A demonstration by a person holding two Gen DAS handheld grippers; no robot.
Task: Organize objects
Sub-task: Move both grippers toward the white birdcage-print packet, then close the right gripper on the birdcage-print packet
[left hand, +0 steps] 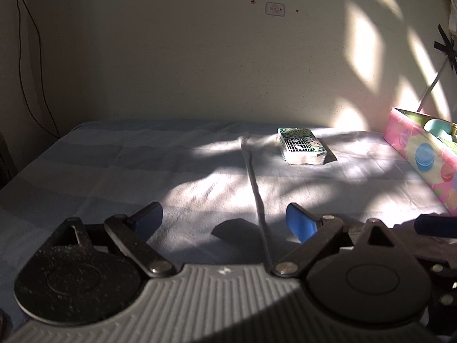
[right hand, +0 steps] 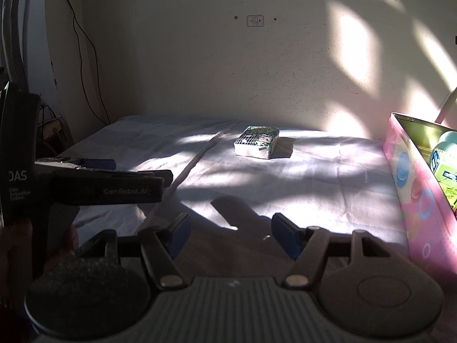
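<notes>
A small tissue pack (left hand: 302,147) (right hand: 257,142) with a green and white birdcage print lies flat on the pale cloth, far ahead in a patch of sun. My left gripper (left hand: 225,220) hovers low over the cloth, open, with nothing between its blue pads. My right gripper (right hand: 232,235) is also open and empty, well short of the pack. The left gripper (right hand: 140,171) shows side-on at the left of the right wrist view. A pink box (left hand: 420,157) (right hand: 414,194) with a macaron print stands at the right edge, holding a green pack (right hand: 447,177) and a teal thing.
The pale blue cloth (left hand: 142,165) covers the whole surface, and a raised fold (left hand: 254,185) runs from near to far. A cream wall (left hand: 200,57) closes the back. Dark cables (right hand: 85,43) hang at the left. One finger (left hand: 434,225) of the right gripper shows beside the box.
</notes>
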